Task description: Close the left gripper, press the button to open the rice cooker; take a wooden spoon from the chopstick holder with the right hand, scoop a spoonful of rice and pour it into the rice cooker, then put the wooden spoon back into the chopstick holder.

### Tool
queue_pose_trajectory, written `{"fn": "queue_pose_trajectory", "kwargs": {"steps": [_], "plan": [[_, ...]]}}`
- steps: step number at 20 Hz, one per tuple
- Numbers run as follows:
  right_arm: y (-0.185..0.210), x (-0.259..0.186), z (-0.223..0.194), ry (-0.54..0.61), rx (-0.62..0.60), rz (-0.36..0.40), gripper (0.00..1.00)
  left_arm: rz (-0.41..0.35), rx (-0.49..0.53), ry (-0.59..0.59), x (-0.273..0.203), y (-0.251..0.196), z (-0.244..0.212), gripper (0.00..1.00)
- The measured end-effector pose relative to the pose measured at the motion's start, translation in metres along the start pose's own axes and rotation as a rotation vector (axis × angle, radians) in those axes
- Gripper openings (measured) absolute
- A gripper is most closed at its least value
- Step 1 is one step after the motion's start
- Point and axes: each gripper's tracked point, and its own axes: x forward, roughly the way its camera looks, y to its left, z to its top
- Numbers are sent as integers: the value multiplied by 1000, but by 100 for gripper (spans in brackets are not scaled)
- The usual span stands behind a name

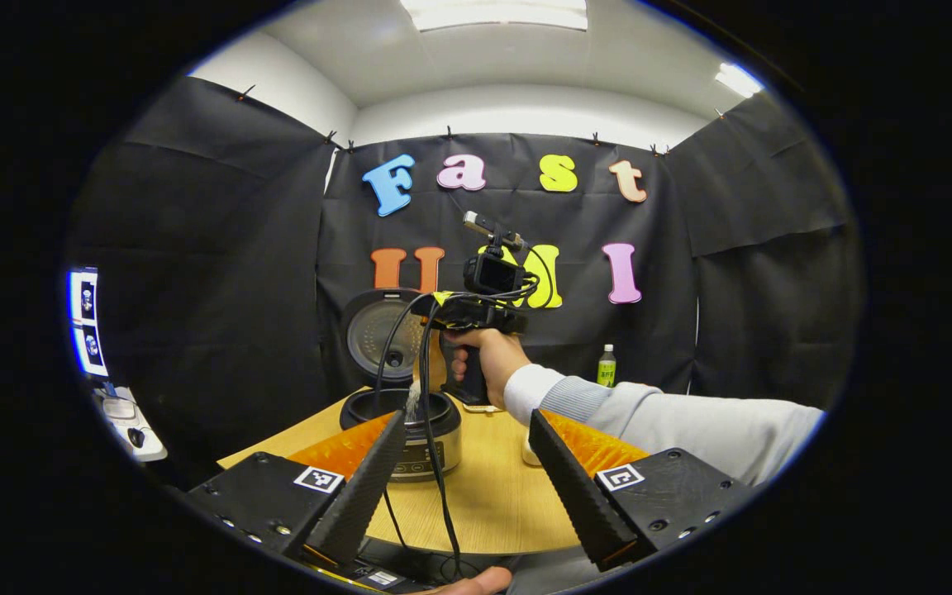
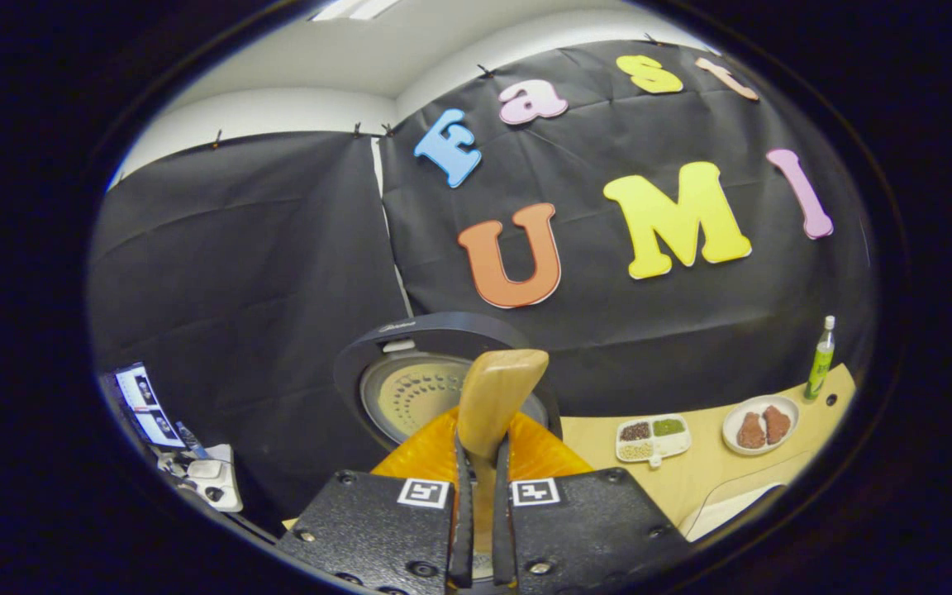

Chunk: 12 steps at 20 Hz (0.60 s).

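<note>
Tabletop [image 1: 492,504] of pale wood spans the lower middle of the left gripper view, and its far edge shows at the lower right of the right gripper view. Next in size is the rice cooker [image 1: 410,438], left of centre in the left gripper view, its round lid [image 1: 381,335] tipped up and back so the pot lies open; in the right gripper view the same lid [image 2: 435,364] stands just behind the spoon at lower centre. A sleeve [image 1: 666,417] reaches in from the lower right of the left gripper view to a hand [image 1: 488,355] at centre, which holds the right claw [image 1: 443,310] above the open pot, with a thin pale stream of rice [image 1: 412,401] falling from it into the cooker. The left claw [image 1: 468,479] sits at the bottom of its own view, fingers spread wide apart with nothing between them. The right claw [image 2: 478,496] at the bottom of the right gripper view is clamped on the wooden spoon [image 2: 497,397], both fingers pressing its handle, the bowl rising upright above them. At the lower right of that view lie a divided tray of grains [image 2: 652,438], a small plate [image 2: 759,426] and a green bottle [image 2: 820,359], smallest of all; the chopstick holder cannot be made out
</note>
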Motion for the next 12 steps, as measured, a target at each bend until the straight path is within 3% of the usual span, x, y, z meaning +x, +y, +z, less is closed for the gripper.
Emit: {"fn": "queue_pose_trajectory", "kwargs": {"steps": [6,12], "plan": [[16,2,-8,19,-206,7,14,-43,-45,-12,-3,-6,-1,95],[38,7,-23,34,-338,11,14,-15,17,-17,-6,3,-4,95]]}}
